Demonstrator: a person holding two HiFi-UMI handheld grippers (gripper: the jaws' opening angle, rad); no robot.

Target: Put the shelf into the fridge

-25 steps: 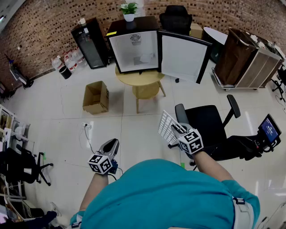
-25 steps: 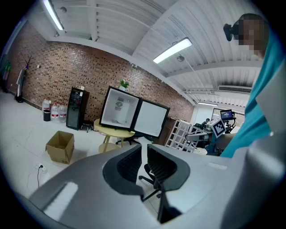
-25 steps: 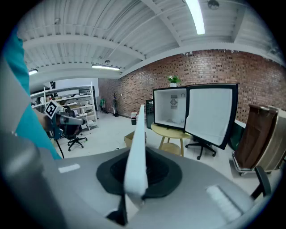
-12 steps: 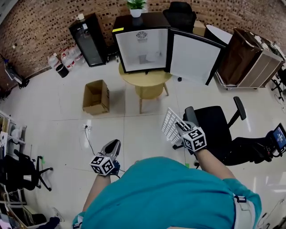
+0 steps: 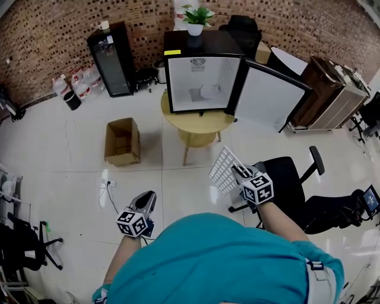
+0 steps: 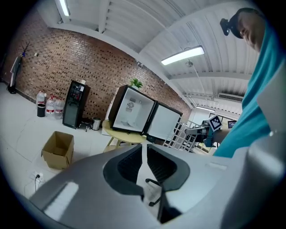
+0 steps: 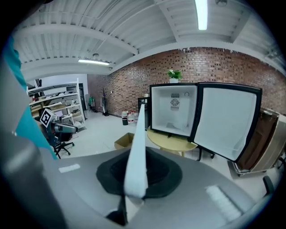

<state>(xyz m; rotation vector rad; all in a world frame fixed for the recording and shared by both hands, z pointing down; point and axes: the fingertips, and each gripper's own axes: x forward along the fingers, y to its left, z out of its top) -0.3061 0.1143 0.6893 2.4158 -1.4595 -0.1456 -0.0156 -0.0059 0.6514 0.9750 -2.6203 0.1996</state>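
The person's teal shirt (image 5: 219, 261) fills the near edge of the head view. The left gripper (image 5: 149, 196) hangs low at the person's left over bare floor; its own view shows the jaws drawn together to a thin slit, with nothing between them. The right gripper (image 5: 239, 171) is raised in front of the body, its jaws closed on the near edge of the shelf (image 5: 224, 170), a white wire grid held off the floor and well short of the fridge. In the right gripper view the shelf (image 7: 136, 152) appears edge-on as a narrow white strip standing upright between the pads; only the head view shows its grid. A black office chair (image 5: 288, 178) stands just beside the right gripper. A cardboard box (image 5: 122, 141), open, sits on the floor to the left. Beyond these, the fridge (image 5: 202, 44) stands on a round wooden table (image 5: 198, 123), its door (image 5: 267, 98) swung wide to the right and its white interior exposed. A yellow sticker (image 5: 173, 52) sits on the top front edge; its print cannot be read. A potted plant (image 5: 195, 18) rests on top. A tall black cabinet (image 5: 111, 59) stands against the brick wall (image 5: 53, 35). The gripper views alone show the ceiling strip lights (image 7: 201, 13), and the right gripper view shows storage racks (image 7: 49, 100) to the far left.
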